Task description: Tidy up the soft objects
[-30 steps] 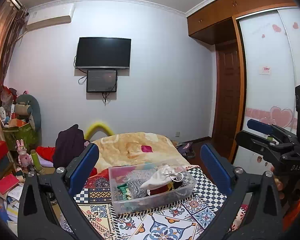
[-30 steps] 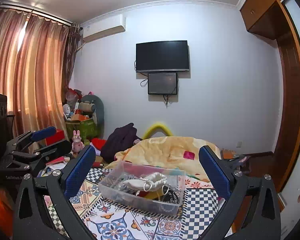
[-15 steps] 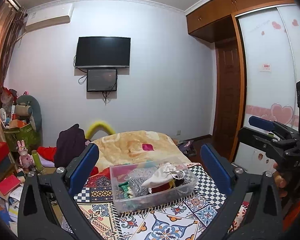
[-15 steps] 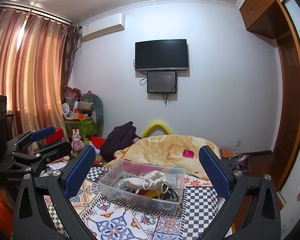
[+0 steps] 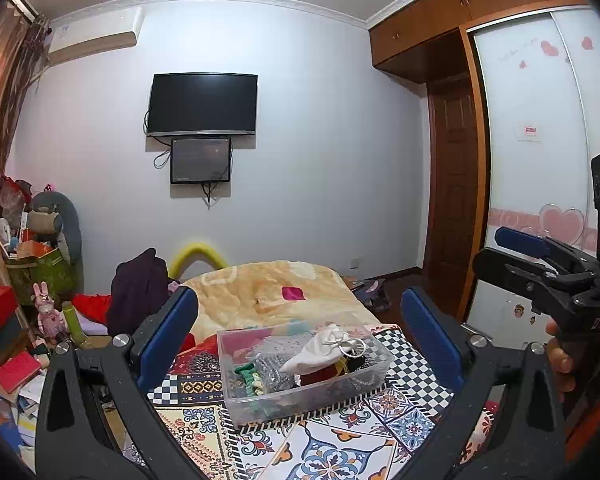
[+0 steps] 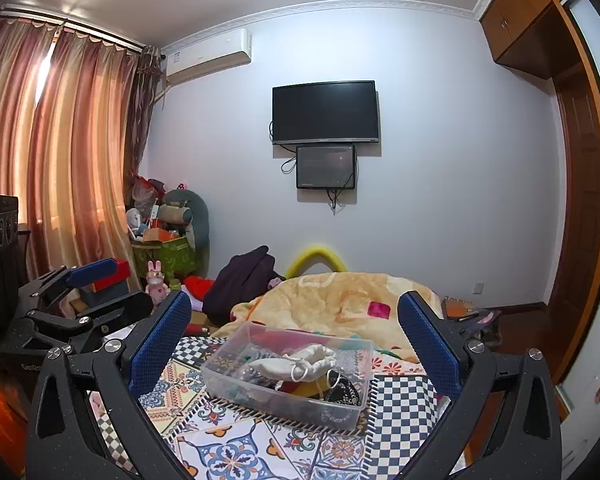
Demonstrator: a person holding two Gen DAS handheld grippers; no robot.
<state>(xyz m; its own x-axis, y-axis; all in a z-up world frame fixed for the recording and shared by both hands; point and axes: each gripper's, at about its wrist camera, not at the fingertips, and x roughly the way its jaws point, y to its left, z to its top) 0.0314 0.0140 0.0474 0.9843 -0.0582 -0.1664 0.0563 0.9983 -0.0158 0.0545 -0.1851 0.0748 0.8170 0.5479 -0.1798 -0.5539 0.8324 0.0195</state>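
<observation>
- Left claw: we find its 2 blue-padded fingers spread wide, holding nothing and touching nothing. It hangs above the near end of the bed, with the bin showing between the fingers.
- Right claw: we record its 2 fingers wide apart as well, empty, clear of every object. It sits beside the left claw, which shows at the left edge of the right wrist view.
- Clear plastic bin: rectangular, resting on the patterned quilt at the near end of the bed. From the left wrist its long axis runs left to right, the right end angled a little farther away; from the right wrist the right end lies nearer to us.
- White drawstring pouch: lies on top of the bin's contents, toward the middle. Its long axis follows the bin's length; the gathered neck with cord points right.
- Other bin contents: we note green fabric, a grey item, a red piece and a dark piece; we cannot tell them apart further.
- Yellow blanket: spread on the bed beyond the bin.
- Television: on the far wall.
</observation>
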